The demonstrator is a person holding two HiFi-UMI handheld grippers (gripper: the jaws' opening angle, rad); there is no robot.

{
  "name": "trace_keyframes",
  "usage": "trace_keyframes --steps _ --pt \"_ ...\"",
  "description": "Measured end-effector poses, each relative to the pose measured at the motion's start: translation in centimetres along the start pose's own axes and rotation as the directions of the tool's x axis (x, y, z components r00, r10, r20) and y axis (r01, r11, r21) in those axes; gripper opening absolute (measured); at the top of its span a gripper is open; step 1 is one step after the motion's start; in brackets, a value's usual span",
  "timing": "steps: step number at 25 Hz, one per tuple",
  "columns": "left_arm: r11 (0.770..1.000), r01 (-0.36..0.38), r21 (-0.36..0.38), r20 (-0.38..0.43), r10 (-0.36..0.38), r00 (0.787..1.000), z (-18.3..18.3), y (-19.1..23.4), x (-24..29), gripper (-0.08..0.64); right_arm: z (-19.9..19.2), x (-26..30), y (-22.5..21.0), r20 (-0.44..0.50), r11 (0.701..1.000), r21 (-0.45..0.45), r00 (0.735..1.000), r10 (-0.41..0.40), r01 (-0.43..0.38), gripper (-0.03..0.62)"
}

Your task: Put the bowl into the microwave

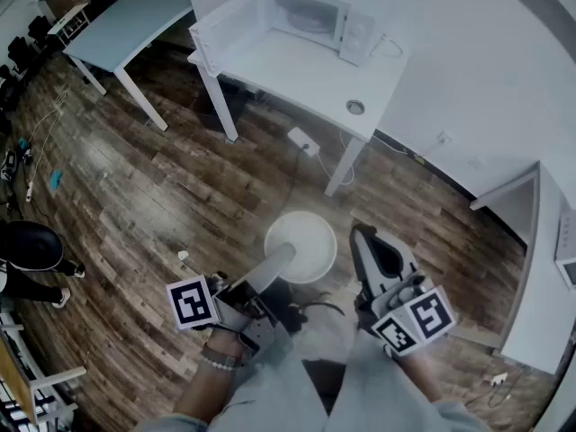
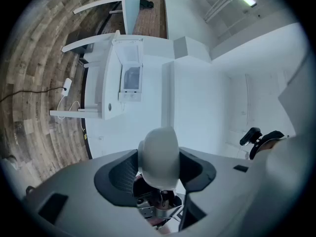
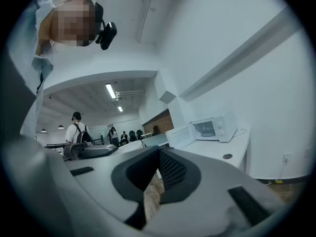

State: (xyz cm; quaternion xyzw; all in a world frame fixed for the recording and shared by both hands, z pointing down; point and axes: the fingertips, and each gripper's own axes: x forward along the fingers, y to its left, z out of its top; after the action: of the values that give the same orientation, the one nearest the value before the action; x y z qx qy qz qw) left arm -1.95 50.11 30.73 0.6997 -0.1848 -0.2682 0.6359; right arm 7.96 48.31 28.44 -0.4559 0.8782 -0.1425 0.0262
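I see my left gripper [image 1: 281, 257] clamped on the rim of the white bowl [image 1: 304, 243]. Its jaws stand wide apart with the bowl wedged between the pads, and in the left gripper view the bowl shows edge-on, filling the gap. The bowl hangs in the air above the wooden floor [image 1: 135, 187], near me and well apart from the microwave [image 1: 310, 14]. My right gripper [image 1: 364, 237] sits just to the right of the bowl with its jaws pressed together and nothing between them; I cannot tell whether it touches the bowl. The microwave stands at the far end of a white table [image 1: 297, 70], its door [image 1: 225, 27] swung open to the left. A small round thing [image 1: 355, 107] lies on the table's near right part. A white power strip [image 1: 303, 140] lies on the floor beside the table's near legs, and a blue-grey table [image 1: 135, 21] stands further left.
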Motion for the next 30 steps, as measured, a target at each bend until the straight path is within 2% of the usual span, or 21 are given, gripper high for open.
trace_keyframes --steps 16,30 --pt "1.0 0.016 -0.015 0.035 -0.015 0.999 2.0 -0.4 -1.2 0.209 -0.1 0.8 0.1 0.007 0.999 0.023 1.0 -0.026 0.025 0.003" --pt "1.0 0.015 0.003 0.039 -0.015 0.999 4.7 -0.6 -4.7 0.209 -0.8 3.1 3.5 0.009 0.998 -0.044 0.999 -0.043 0.044 0.003"
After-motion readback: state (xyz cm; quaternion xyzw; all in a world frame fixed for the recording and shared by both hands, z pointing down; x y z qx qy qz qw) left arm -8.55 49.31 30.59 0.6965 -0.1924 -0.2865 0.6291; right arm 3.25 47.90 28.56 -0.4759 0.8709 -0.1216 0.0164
